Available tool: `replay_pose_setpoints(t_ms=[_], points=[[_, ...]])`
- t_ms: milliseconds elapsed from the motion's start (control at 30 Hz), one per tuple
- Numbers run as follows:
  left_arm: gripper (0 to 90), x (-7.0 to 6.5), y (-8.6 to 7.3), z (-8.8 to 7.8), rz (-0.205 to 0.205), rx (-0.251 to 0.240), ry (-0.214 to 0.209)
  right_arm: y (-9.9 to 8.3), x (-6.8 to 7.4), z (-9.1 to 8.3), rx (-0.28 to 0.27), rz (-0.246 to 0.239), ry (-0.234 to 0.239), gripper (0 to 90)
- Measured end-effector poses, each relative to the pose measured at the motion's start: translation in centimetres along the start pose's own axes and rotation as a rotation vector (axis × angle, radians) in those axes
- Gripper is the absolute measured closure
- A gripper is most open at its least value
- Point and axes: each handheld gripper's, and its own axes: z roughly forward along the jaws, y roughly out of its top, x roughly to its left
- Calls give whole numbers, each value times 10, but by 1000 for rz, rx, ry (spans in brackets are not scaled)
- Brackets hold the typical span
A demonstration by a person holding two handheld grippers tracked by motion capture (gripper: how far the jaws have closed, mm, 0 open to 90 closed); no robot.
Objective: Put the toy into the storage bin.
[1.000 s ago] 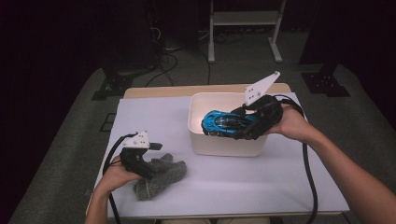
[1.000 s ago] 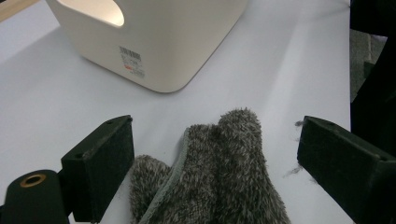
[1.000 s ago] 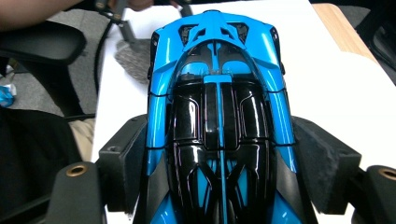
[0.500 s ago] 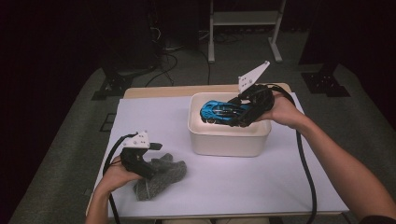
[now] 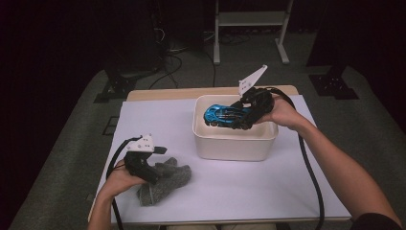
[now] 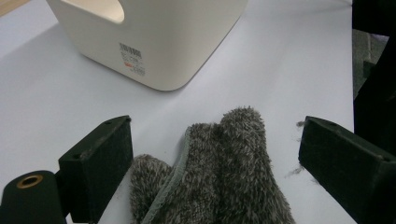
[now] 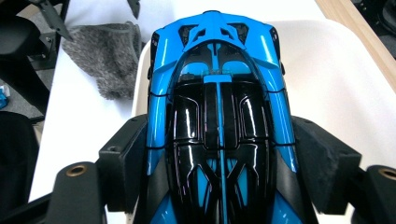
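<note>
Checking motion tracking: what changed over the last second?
The right claw, shut on the blue toy car, carried it from the white bin's near rim back and lower, over the bin's inside. The left claw stayed open over the grey cloth; bin and cloth unmoved.

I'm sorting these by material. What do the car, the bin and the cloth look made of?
Toy car: glossy blue-and-black body with sharp reflections, plastic or painted metal. Bin: smooth matte cream plastic, apparently moulded. Cloth: fuzzy grey pile with a stitched edge, likely fleece or microfibre.

A fixed camera looks forward and down over the counter (image 5: 230,191). Two close cameras ride the tongs; all three views share the white tub (image 5: 234,141) and grey cloth (image 5: 163,184).
</note>
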Motion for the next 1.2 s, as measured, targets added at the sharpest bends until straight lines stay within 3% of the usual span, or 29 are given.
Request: replay_pose_setpoints(t_ms=[700, 1200], points=[[96, -4, -1, -3, 5, -1, 2, -15, -22, 26, 36, 56, 24, 253], [96, -4, -1, -3, 10, -5, -1, -20, -24, 43, 89, 61, 34, 252]])
